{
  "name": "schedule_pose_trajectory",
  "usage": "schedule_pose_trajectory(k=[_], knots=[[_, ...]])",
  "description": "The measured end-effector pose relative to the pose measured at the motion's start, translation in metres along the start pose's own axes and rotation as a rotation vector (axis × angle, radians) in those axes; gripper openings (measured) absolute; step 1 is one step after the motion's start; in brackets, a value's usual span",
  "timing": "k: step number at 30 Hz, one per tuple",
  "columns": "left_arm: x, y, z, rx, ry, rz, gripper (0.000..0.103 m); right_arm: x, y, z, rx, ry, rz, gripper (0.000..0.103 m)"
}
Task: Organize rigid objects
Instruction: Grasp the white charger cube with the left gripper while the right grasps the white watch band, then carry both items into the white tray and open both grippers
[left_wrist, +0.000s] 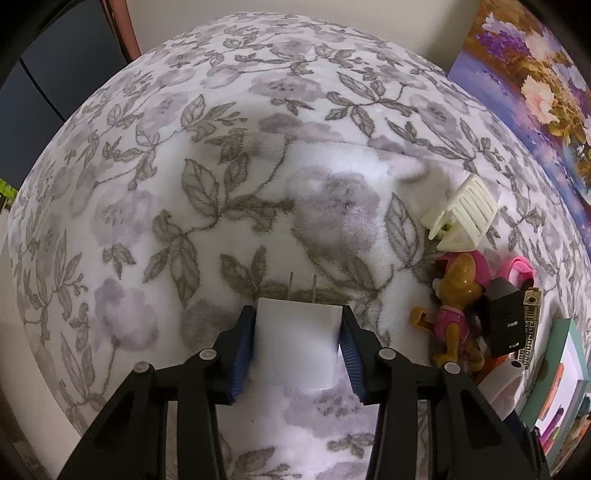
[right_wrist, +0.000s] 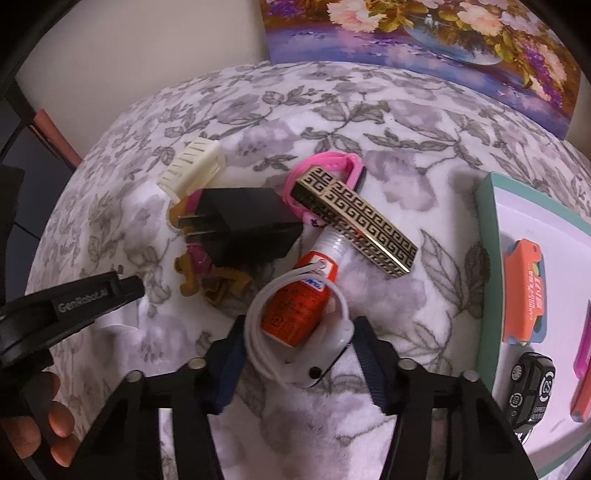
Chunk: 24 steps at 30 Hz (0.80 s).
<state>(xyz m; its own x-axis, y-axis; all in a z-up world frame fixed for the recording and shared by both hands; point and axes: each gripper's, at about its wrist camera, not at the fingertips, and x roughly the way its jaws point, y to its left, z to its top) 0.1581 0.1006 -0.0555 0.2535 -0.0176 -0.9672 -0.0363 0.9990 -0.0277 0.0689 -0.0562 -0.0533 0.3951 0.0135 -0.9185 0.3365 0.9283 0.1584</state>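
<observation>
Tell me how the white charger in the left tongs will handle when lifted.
The charger looks like a stiff plastic block, so it probably won't flex. Its smooth sides might slip, though the pads press both flanks. Probably light. Its prongs point away, clear of the grip.

Probably home bedroom: fleecy floral blanket (left_wrist: 258, 147) over soft surface, flower painting (right_wrist: 424, 44) against wall.

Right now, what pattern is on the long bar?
A gold and black Greek-key pattern covers the long bar, clearest in the right wrist view.
</observation>
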Motion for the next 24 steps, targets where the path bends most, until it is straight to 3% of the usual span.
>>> schedule_pose_trajectory(k=[14,24], knots=[[-0.024,-0.003,-0.001,-0.002,-0.043,-0.046,0.045,-0.020,-0.008,0.003,0.042,-0.018,0.047,0.054],[-0.062,-0.024,-0.004,0.031,-0.136,-0.056,0.045,-0.048,-0.030,0.010,0.090,-0.058,0.003,0.054]])
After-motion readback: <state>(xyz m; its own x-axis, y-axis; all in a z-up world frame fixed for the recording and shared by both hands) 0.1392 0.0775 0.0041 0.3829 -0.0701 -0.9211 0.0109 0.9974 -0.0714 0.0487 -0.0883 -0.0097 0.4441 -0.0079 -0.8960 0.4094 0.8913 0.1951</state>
